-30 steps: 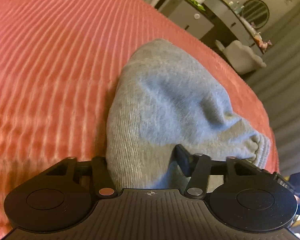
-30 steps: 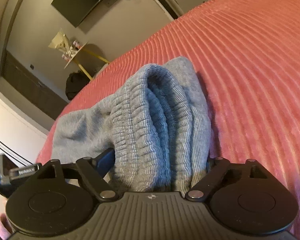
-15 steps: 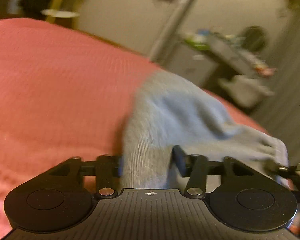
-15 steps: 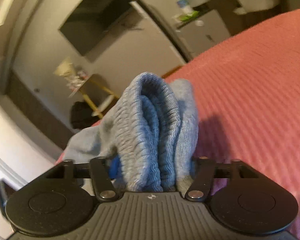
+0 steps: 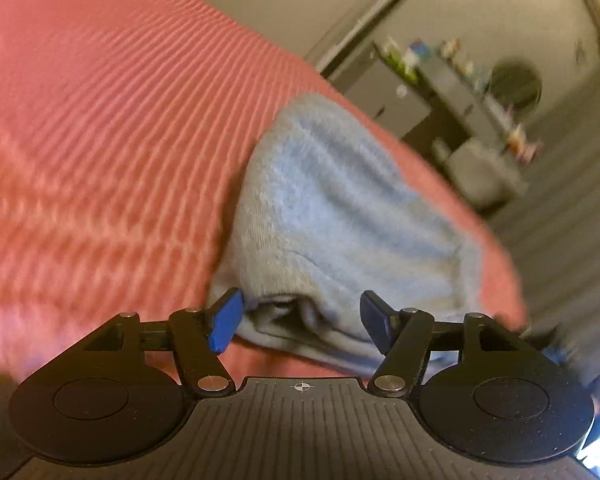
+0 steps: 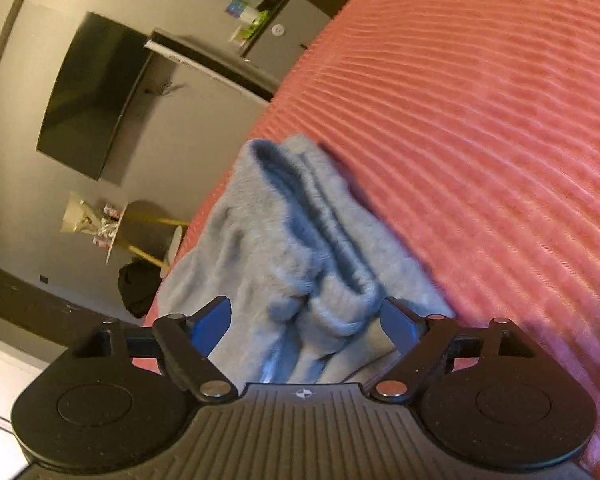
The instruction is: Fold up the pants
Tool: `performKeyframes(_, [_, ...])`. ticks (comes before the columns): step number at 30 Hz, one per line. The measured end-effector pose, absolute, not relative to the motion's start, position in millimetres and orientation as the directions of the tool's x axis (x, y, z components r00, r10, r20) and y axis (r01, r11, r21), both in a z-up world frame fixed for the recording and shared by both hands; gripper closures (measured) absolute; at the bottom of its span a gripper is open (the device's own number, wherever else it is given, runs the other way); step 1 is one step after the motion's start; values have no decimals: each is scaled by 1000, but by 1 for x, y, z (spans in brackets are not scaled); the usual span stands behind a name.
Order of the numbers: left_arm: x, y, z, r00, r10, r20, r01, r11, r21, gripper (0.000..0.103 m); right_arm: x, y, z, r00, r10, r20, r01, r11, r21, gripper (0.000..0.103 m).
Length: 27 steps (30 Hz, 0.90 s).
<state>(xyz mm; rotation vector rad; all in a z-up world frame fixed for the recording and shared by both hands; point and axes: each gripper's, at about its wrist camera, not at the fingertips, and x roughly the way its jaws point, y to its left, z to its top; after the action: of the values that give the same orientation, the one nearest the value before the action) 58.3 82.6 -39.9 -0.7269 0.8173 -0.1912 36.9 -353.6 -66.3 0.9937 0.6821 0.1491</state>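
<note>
The light grey-blue pants (image 5: pixel 332 208) lie folded in a bundle on the red ribbed bedspread (image 5: pixel 100 140). My left gripper (image 5: pixel 300 320) is open, its blue-padded fingers spread on either side of the near edge of the bundle, gripping nothing. In the right wrist view the pants' ribbed waistband (image 6: pixel 320 240) lies bunched in front. My right gripper (image 6: pixel 306 322) is open too, its fingers apart on either side of the waistband folds.
The bedspread (image 6: pixel 480 120) stretches wide beyond the pants. Past the bed's edge stand a dark dresser with small items (image 5: pixel 460 80), a wall-mounted TV (image 6: pixel 88 96), a small round side table (image 6: pixel 140 232) and a grey curtain (image 5: pixel 572 208).
Both grippers have opened and let go of the pants. The bundle has dropped from being held up to lying on the bedspread, and both grippers have drawn back slightly.
</note>
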Motion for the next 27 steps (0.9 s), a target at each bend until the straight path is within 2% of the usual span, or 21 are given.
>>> performKeyframes(3, [53,99,-54,666,-513,-542,-150,619,-771,38,30,-341,-78,764,469,-443,180,504,845,20])
performKeyframes(7, [62,89,-58,674,-582,-455,-114,526,-843,37,34,-340,-96,744,515,-426,195,442,876,20])
performKeyframes(11, [85,68,-71,645,-588,-489,-167,516,-840,38,44,-342,-99,765,552,-331,144,355,924,20])
performKeyframes(14, [86,70,-78,675,-493,-550,-220,576,-787,49,46,-342,-111,762,571,-304,153,298,942,20])
performKeyframes(15, [89,74,-81,681,-476,-557,-235,579,-781,61,46,-343,-112,764,573,-296,151,287,946,20])
performKeyframes(19, [83,90,-88,701,-473,-534,-294,491,-820,70,38,-351,-115,793,535,-292,167,270,948,20])
performKeyframes(21, [80,91,-88,706,-473,-526,-294,480,-826,70,34,-354,-111,812,476,-338,194,326,925,20])
performKeyframes(23, [78,87,-85,710,-478,-517,-272,492,-827,61,33,-355,-111,811,482,-331,192,316,929,20])
performKeyframes(24, [77,85,-85,709,-488,-509,-253,498,-830,51,35,-353,-113,797,508,-327,187,307,933,20])
performKeyframes(25, [77,82,-83,709,-494,-504,-236,506,-829,49,39,-349,-115,781,529,-333,185,313,932,20])
performKeyframes(26, [78,81,-83,710,-490,-506,-228,520,-823,49,42,-344,-114,771,536,-343,180,334,925,20])
performKeyframes(27, [78,79,-80,714,-472,-517,-221,548,-807,54,45,-339,-111,774,526,-353,165,370,914,21])
